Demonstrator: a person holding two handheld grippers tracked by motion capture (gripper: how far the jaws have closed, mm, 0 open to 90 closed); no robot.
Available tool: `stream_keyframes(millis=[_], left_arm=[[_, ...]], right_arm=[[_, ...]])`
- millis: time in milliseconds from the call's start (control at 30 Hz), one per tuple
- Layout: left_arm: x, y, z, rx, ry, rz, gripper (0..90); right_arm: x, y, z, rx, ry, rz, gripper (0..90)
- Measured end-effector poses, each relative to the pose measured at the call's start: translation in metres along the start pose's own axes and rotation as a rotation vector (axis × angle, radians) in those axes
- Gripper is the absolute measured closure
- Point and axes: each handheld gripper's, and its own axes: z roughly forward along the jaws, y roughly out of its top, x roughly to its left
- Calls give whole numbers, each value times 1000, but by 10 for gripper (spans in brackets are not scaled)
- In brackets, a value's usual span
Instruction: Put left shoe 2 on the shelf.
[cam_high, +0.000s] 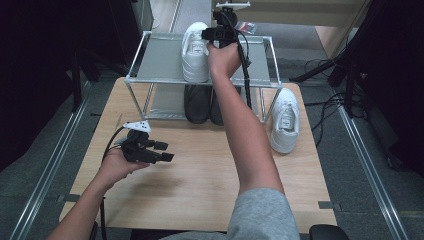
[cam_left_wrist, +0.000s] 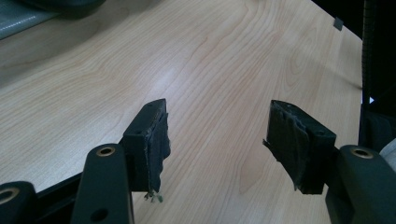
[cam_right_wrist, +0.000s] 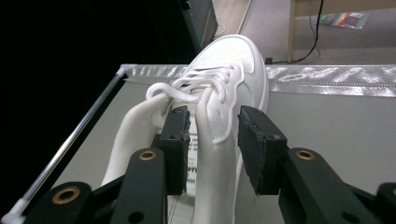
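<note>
Recording lab: dark curtains (cam_high: 30, 60), floor cables (cam_high: 325, 105)

The dark shoes (cam_high: 202, 104) under the rack's top shelf (cam_high: 160, 60) are half hidden by it.

The near half of the table (cam_high: 200, 185) was left open for passage; the far edge was blocked by the rack (cam_high: 150, 55) and a white shoe (cam_high: 285, 122) beside it.
</note>
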Motion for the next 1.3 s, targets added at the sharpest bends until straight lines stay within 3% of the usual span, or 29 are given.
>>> stream_keyframes(millis=[200,300,500,733,1033,1067,1300], left_arm=[[0,1,2,1,1,1,389],[0,3,3,4,-4,-10,383],[1,5,4,7,-6,-4,380],[2,7,4,2,-2,-6,374],[4,11,8,13,-11,-3,372],[4,11,8,14,-13,-7,371],[5,14,10,7,-6,-12,371]], right_arm=[[-6,-4,-18,10,31,-51,648],[-9,-8,-26,27,62,-53,630],[-10,-13,-45,31,92,-120,635],[-15,-23,-62,48,147,-146,638],[-19,-52,-78,68,197,-228,620],[-19,-61,-81,73,206,-261,618],[-25,-86,-87,99,232,-296,598]])
